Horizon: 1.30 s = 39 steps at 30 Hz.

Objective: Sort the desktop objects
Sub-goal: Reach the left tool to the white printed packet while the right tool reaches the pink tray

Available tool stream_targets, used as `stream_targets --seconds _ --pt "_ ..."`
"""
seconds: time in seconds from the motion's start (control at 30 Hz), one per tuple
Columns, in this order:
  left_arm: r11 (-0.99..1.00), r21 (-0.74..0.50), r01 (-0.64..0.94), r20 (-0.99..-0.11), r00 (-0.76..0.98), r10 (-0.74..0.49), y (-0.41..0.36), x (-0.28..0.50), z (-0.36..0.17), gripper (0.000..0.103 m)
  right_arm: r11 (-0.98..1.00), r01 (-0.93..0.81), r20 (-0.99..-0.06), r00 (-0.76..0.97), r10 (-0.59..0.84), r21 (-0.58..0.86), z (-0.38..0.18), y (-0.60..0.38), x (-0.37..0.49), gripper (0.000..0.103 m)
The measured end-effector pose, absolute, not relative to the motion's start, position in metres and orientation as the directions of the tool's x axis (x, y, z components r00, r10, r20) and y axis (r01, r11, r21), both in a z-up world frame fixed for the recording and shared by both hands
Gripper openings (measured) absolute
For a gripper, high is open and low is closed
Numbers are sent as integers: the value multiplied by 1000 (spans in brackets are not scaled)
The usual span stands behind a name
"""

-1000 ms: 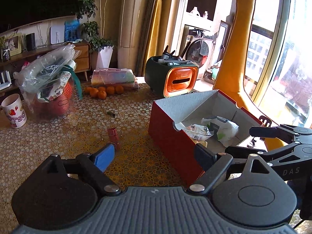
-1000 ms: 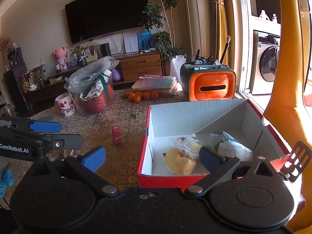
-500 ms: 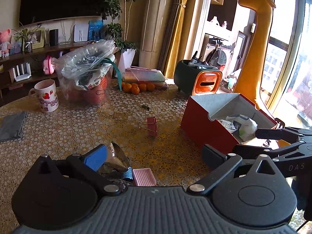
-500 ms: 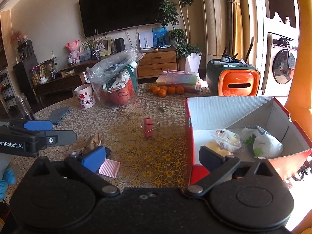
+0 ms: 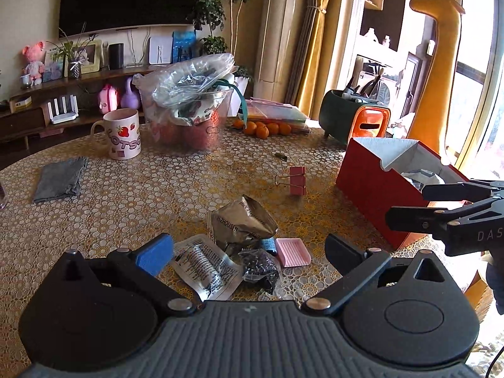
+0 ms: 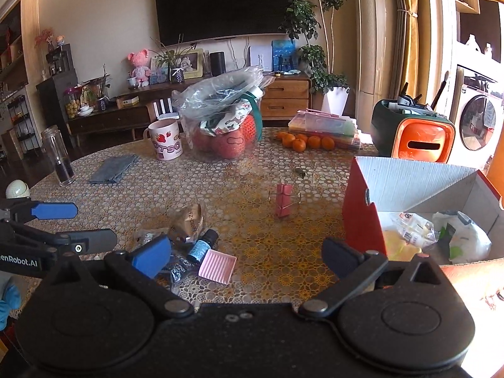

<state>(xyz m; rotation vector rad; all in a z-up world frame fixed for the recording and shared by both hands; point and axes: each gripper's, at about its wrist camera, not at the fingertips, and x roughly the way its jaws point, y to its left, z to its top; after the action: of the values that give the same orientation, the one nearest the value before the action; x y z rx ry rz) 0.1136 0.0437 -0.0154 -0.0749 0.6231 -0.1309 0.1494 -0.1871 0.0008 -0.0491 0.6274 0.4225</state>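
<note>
Looking down my left gripper (image 5: pixel 249 250), both jaws are spread as wide as they go and there's nothing clamped. The little pile of clutter sits right in the gap at the bottom centre of that view: a clear printed sachet (image 5: pixel 204 267) just beside the blue pad on the lower left, a crumpled dark wrapper (image 5: pixel 260 266) next to it, a small pink tray (image 5: pixel 293 252) to the right of that, and a crinkled silver foil packet (image 5: pixel 244 223) just behind them. None of it is touching the pads as far as I can see.

My right gripper (image 6: pixel 247 256) is also wide open and empty. From its camera the same pile is lower left of centre, closer to the blue pad than the black one: the foil packet, a small dark bottle with a blue label (image 6: pixel 201 245), and the pink tray leaning against it. The left gripper pokes in from the left edge of this frame.

The red cardboard box (image 6: pixel 359 217) is on the right side of both views, open on top, with a few bagged items (image 6: pixel 441 233) already lying inside. It's right by the black finger of the right gripper and well apart from the pile.

Between pile and box, a pink binder clip (image 5: pixel 297 180) stands alone on the patterned tablecloth (image 5: pixel 126 195), mid-frame, further back than the pile.
</note>
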Motion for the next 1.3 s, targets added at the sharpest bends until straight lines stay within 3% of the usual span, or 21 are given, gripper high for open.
stream_targets --seconds 0.77,1.3 --pt "998 -66 19 -681 730 -59 66 141 -84 103 897 -438 -662 652 369 69 -51 -153 183 102" --pt "987 -123 -106 -725 689 -16 85 199 -96 103 914 -397 -703 627 336 83 -91 -143 220 95"
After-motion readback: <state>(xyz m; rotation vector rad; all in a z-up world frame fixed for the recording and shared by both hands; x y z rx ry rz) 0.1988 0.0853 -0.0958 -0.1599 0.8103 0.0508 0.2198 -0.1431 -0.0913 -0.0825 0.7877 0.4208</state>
